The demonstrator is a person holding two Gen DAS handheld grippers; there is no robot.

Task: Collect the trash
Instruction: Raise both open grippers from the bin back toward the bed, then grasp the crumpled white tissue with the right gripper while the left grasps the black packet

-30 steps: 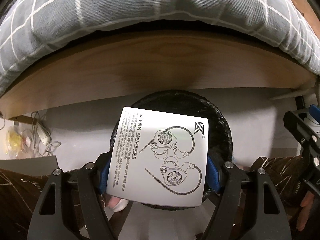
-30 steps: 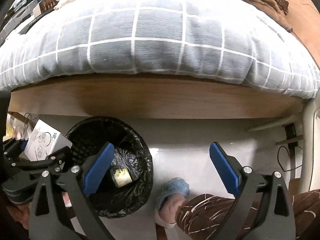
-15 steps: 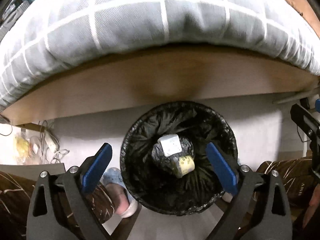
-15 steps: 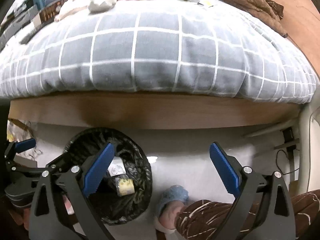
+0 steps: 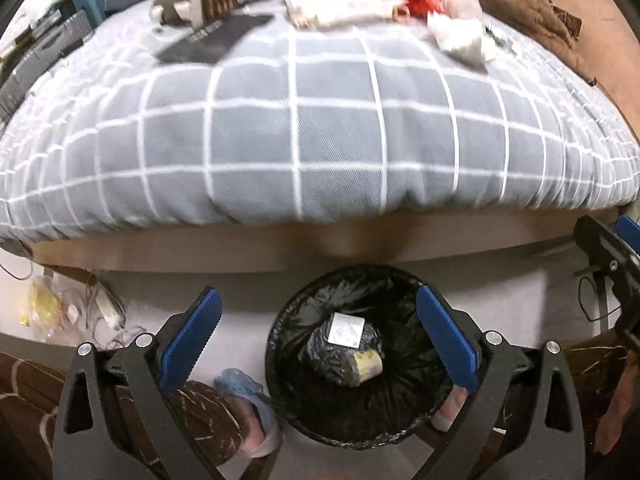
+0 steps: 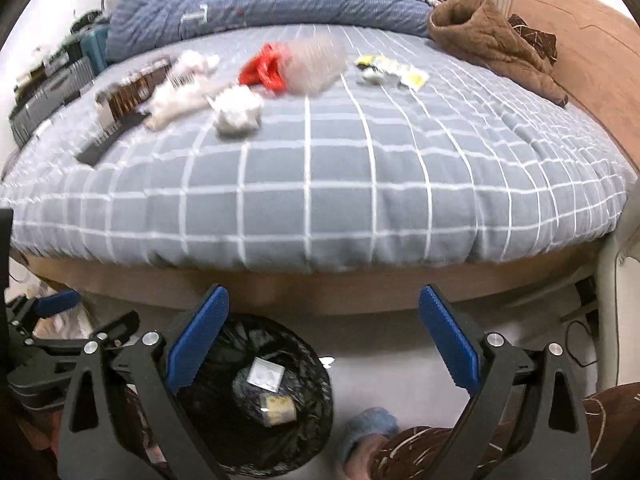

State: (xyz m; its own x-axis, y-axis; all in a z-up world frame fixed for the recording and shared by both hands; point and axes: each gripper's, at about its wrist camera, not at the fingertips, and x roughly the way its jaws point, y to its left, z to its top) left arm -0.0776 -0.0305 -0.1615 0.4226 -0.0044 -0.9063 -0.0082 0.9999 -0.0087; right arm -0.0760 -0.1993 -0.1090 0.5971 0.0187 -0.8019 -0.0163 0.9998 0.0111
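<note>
A round bin with a black liner (image 5: 400,420) stands on the floor by the bed; it also shows in the right wrist view (image 6: 320,420). Inside lie a white earphone box (image 5: 346,330) (image 6: 265,374) and a yellowish cup (image 5: 366,365). My left gripper (image 5: 316,336) is open and empty above the bin. My right gripper (image 6: 322,338) is open and empty, to the right of the bin. On the bed lie crumpled white tissue (image 6: 236,114), a red bag (image 6: 262,70), a clear plastic bag (image 6: 316,64) and yellow wrappers (image 6: 394,70).
The grey checked bedcover (image 6: 320,184) spans the view above a wooden bed frame (image 6: 280,292). A brown garment (image 6: 488,36) and blue duvet (image 6: 260,8) lie at the back. Cables and a plastic bag (image 5: 44,306) lie on the floor left. My slippered foot (image 6: 370,430) is beside the bin.
The left gripper opened and dropped the earphone box into the bin. Both grippers then rose and tilted up, bringing the bed top into view.
</note>
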